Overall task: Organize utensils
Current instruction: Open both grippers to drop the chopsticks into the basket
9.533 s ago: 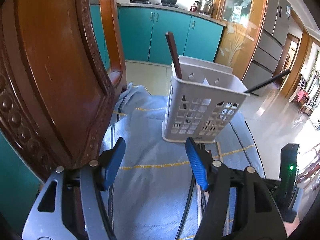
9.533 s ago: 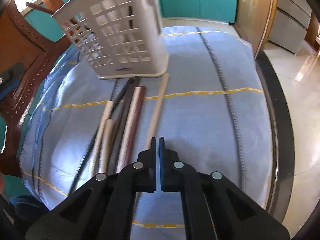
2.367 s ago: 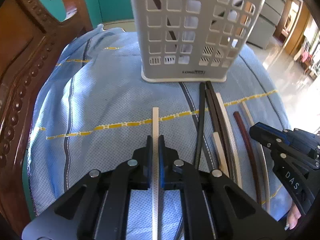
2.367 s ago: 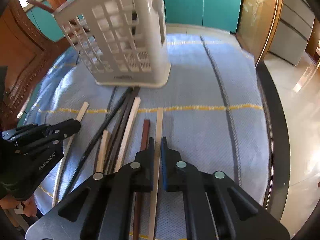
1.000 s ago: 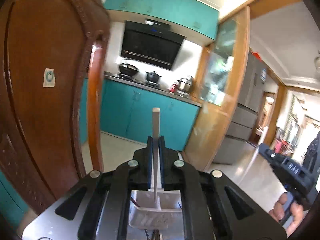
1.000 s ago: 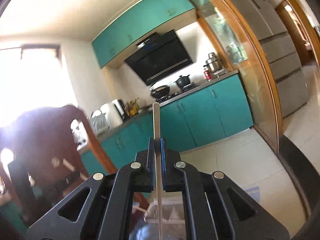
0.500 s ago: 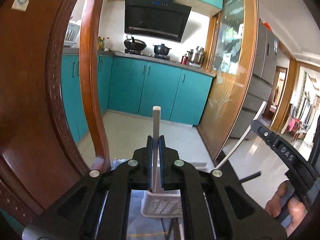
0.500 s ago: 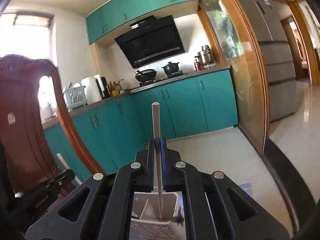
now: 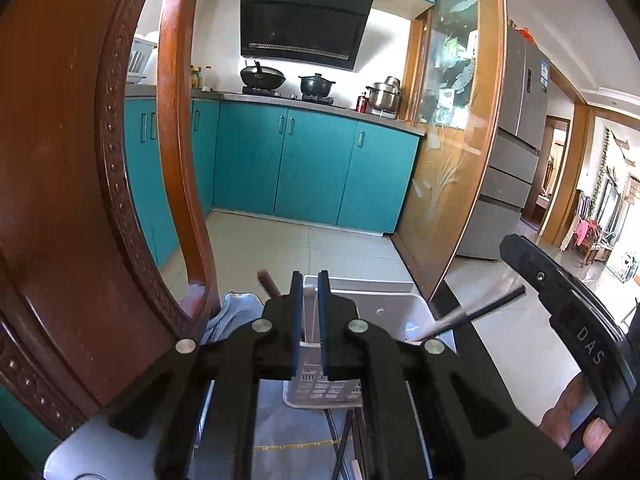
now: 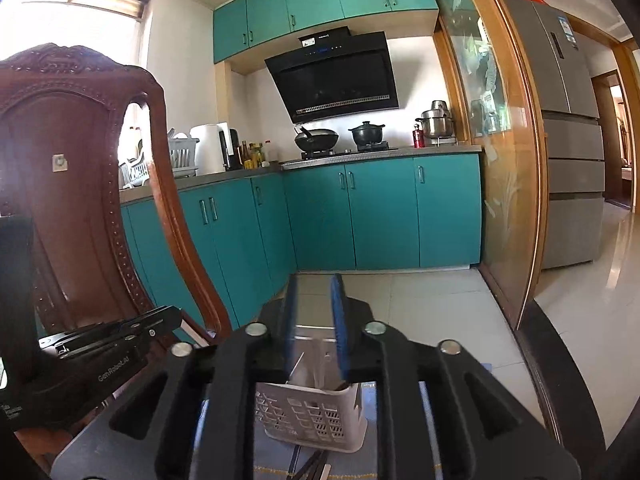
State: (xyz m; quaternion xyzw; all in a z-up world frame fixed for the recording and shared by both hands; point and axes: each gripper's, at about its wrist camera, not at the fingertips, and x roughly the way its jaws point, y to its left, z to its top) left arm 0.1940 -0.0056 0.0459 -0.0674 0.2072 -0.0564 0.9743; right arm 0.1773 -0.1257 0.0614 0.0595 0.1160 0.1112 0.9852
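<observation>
The left gripper [image 9: 310,312] hangs above the white perforated plastic utensil basket [image 9: 400,308], its blue-padded jaws parted by a narrow gap with nothing gripped between them; a pale chopstick [image 9: 308,294] stands in the basket just behind that gap, though whether the pads touch it cannot be told; a dark brown chopstick [image 9: 266,282] leans out of the basket's far left corner, and a black chopstick [image 9: 496,302] with a grey one beside it leans out to the right; the right gripper [image 10: 314,320] also hovers over the basket [image 10: 312,420], its jaws spread a little wider than the left one's and holding nothing; a thin pale stick [image 10: 296,364] slants inside the basket below it; the basket stands on a light blue cloth [image 9: 296,424] with yellow stitched lines, and several dark chopsticks [image 9: 344,440] lie on the cloth near its front wall; a carved red-brown wooden chair back [image 10: 80,200] rises at the left; teal kitchen cabinets [image 10: 380,212] fill the far side.
</observation>
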